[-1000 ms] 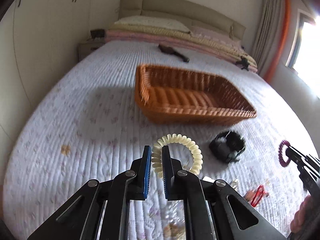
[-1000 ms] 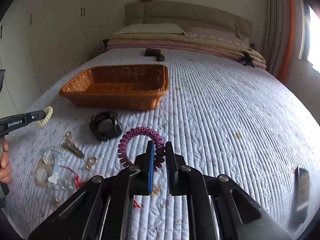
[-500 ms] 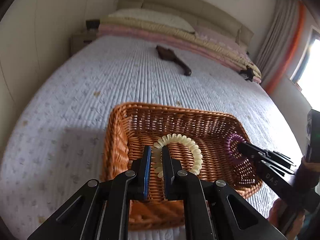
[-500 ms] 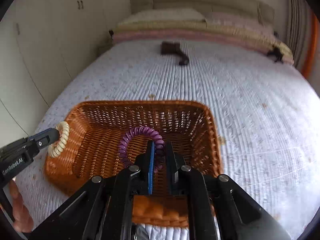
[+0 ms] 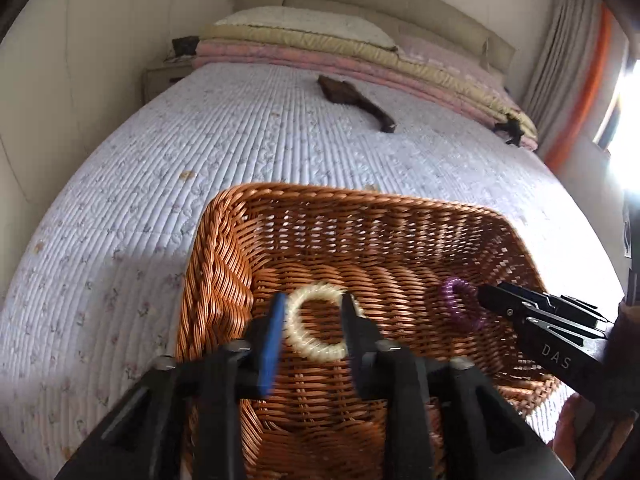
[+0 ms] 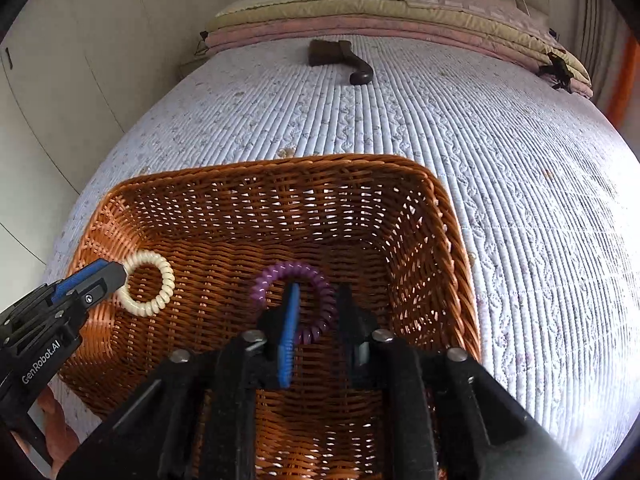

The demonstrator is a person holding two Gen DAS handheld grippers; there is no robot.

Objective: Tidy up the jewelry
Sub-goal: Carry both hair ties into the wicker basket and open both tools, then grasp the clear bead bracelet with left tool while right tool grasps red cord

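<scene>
A brown wicker basket stands on the quilted bed. My left gripper is open over the basket's left part, and the cream spiral hair tie is loose between its spread fingers. My right gripper is open over the basket's middle, and the purple spiral hair tie is loose between its fingers. Each gripper shows in the other's view, the left and the right.
A dark brown hairbrush lies farther up the bed. Folded blankets and pillows are stacked at the headboard. A black item lies at the far right by the curtain. White wardrobe doors stand on the left.
Both grippers have opened over the basket and let go of their hair ties. Both have moved a little deeper over the basket.
</scene>
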